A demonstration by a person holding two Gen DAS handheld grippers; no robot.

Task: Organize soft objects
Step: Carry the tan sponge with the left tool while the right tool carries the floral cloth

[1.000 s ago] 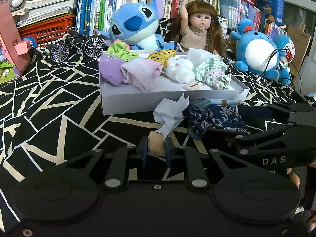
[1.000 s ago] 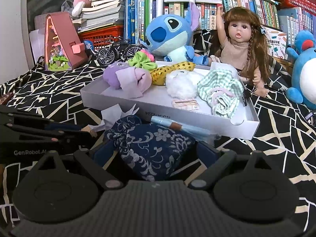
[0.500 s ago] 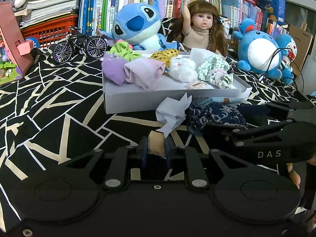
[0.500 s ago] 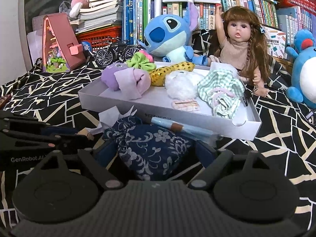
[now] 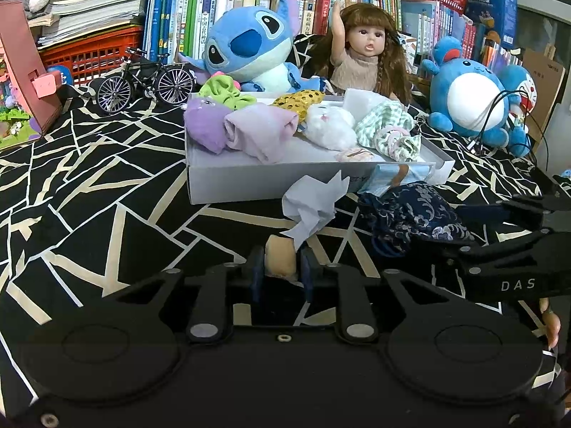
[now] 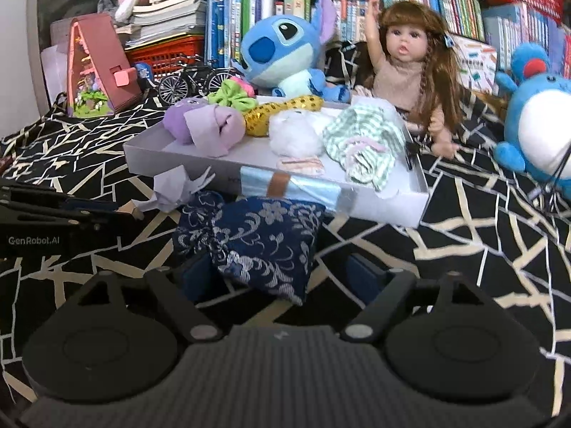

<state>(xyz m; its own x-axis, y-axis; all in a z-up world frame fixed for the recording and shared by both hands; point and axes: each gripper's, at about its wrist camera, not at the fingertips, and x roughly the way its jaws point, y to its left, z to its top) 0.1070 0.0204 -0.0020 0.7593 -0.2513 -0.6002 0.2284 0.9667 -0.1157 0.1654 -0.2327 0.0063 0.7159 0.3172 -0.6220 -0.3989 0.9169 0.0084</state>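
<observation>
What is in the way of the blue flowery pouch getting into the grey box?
The dark blue floral fabric pouch, held in the right tongs, faces the shallow grey cardboard box. A light blue packet with a brown band leans against the box's near wall, directly in its path.

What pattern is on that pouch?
Navy with pale floral swirls; the pouch shows best from the right wrist.

Black cloth (image 5: pixel 89 192) with white crack lines covers the surface. On it rest a grey tray (image 5: pixel 249 180), toy bicycle (image 5: pixel 146 80) and doll (image 6: pixel 407 71).

Navy floral pouch (image 6: pixel 257 242) now lifted, tilted.
</observation>
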